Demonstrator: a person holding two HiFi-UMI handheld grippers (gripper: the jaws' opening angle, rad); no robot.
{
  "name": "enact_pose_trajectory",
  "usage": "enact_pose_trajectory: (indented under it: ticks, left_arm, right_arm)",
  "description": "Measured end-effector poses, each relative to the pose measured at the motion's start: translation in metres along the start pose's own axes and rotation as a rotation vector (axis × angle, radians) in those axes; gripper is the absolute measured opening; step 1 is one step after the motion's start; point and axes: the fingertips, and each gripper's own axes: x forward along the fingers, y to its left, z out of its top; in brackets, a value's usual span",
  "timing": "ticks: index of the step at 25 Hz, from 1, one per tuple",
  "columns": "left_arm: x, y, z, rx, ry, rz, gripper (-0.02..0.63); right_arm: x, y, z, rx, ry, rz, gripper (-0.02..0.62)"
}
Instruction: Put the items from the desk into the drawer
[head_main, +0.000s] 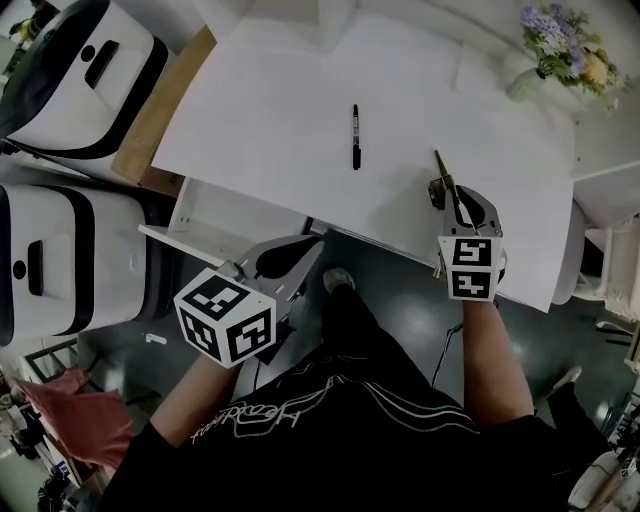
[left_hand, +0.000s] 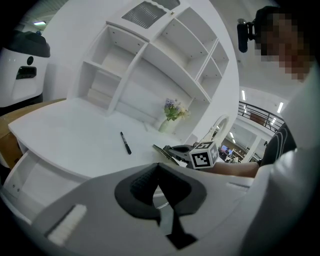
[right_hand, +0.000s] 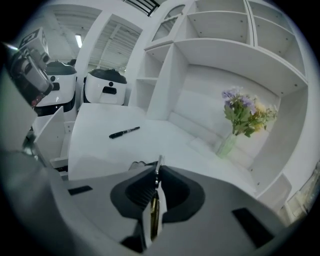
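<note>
A black pen (head_main: 354, 136) lies alone in the middle of the white desk (head_main: 280, 90); it also shows in the left gripper view (left_hand: 125, 142) and the right gripper view (right_hand: 124, 132). My right gripper (head_main: 451, 192) is over the desk's front edge, shut on a thin flat brass-coloured tool (right_hand: 155, 202) whose tip (head_main: 438, 160) sticks out past the jaws. My left gripper (head_main: 287, 250) hangs below the desk front beside the open white drawer (head_main: 215, 215), shut with nothing in it (left_hand: 159, 167).
A vase of flowers (head_main: 545, 60) stands at the desk's back right corner. Two white machines (head_main: 70, 80) (head_main: 50, 260) and a wooden board (head_main: 150, 110) are left of the desk. White shelves (right_hand: 220, 45) rise behind it.
</note>
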Motion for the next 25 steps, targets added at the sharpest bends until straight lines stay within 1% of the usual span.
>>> enact_pose_trajectory:
  ticks: [3,6,11,16,20,25]
  left_arm:
    - [-0.009,-0.001,-0.003,-0.001,-0.006,0.007,0.008]
    - [-0.022,0.000,-0.005,-0.003,-0.020,0.026,0.008]
    - [-0.050,0.004,-0.011,-0.018,-0.057,0.064,0.008]
    - [-0.082,0.014,-0.023,-0.052,-0.099,0.117,0.008]
    - [-0.110,0.024,-0.033,-0.100,-0.140,0.153,0.008]
    - [-0.139,0.041,-0.045,-0.138,-0.173,0.216,0.008]
  right_arm:
    - [0.000,-0.006,0.002,-0.004,0.008,-0.001,0.012]
    - [0.000,-0.007,0.005,-0.003,0.011,0.006,0.012]
    - [-0.014,0.012,0.027,0.003,-0.033,0.039,0.012]
    - [-0.027,0.064,0.068,-0.016,-0.116,0.150,0.012]
    - [-0.035,0.114,0.098,-0.043,-0.181,0.241,0.012]
    - [-0.035,0.180,0.125,-0.087,-0.224,0.374,0.012]
